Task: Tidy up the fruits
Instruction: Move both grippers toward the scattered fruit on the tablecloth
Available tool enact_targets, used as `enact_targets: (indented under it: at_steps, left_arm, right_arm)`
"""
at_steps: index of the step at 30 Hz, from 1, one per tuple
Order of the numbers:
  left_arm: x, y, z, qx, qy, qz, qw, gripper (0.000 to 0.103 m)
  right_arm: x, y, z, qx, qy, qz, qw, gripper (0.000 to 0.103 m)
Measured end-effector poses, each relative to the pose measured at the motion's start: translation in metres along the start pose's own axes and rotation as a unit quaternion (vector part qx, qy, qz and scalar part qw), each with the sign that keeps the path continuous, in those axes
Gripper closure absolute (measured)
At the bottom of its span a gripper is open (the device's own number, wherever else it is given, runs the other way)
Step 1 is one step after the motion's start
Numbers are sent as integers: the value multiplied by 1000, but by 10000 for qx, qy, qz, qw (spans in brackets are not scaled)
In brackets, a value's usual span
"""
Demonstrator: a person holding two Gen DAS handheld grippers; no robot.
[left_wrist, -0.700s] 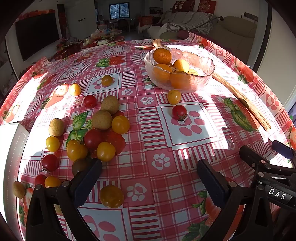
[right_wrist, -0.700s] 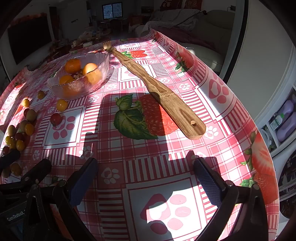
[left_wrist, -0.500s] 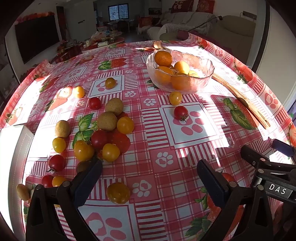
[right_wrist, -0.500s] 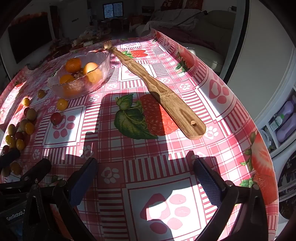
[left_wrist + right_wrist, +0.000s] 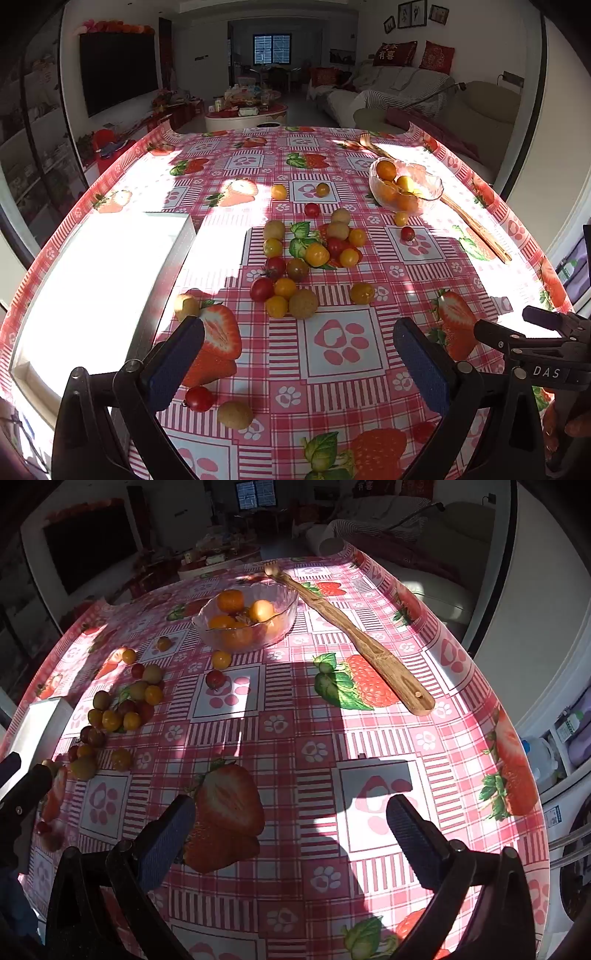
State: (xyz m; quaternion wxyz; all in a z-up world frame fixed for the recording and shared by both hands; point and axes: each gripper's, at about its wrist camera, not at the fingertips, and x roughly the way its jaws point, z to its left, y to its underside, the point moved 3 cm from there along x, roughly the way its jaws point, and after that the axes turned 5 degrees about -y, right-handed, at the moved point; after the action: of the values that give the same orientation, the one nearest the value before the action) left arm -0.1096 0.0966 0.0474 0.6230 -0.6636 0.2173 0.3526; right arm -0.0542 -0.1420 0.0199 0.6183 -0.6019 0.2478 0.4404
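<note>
Left gripper [image 5: 297, 352] hovers above the near part of the table [image 5: 369, 387], fingers spread wide, nothing between them. Right gripper [image 5: 290, 830] likewise spread wide and empty, above the near right part of the table over a printed strawberry; its black frame also shows at the right edge of the left wrist view. Table is covered by a red-and-white checked cloth with strawberry and paw prints. Loose fruits, small red, yellow and orange tomatoes with a few tan round ones, lie in a cluster [image 5: 314, 254] near the table centre, left of the glass bowl [image 5: 424, 199] and well apart from both grippers. A second small group [image 5: 284, 295] sits nearer the left gripper. Single pieces: one orange tomato [image 5: 362, 293] to the right of that group, one red tomato [image 5: 407, 233] and one yellow one [image 5: 400, 218] just in front of the bowl, a red tomato [image 5: 198, 398] and a tan fruit [image 5: 235, 414] close under the left gripper's left finger. Bowl stands at the far right and already holds several orange and yellow fruits [image 5: 236, 622]. A long wooden utensil [image 5: 354, 642] lies diagonally to the right of the bowl. A white box [image 5: 110, 280], overexposed by sunlight, occupies the left side of the table.
</note>
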Motion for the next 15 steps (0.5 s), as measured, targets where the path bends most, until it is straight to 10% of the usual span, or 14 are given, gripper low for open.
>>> enact_targets:
  at_steps: [15]
  left_arm:
    - [-27, 92, 49, 70, -475, 544, 9974, 0]
  right_arm:
    - [-27, 73, 70, -314, -206, 333, 9987, 0]
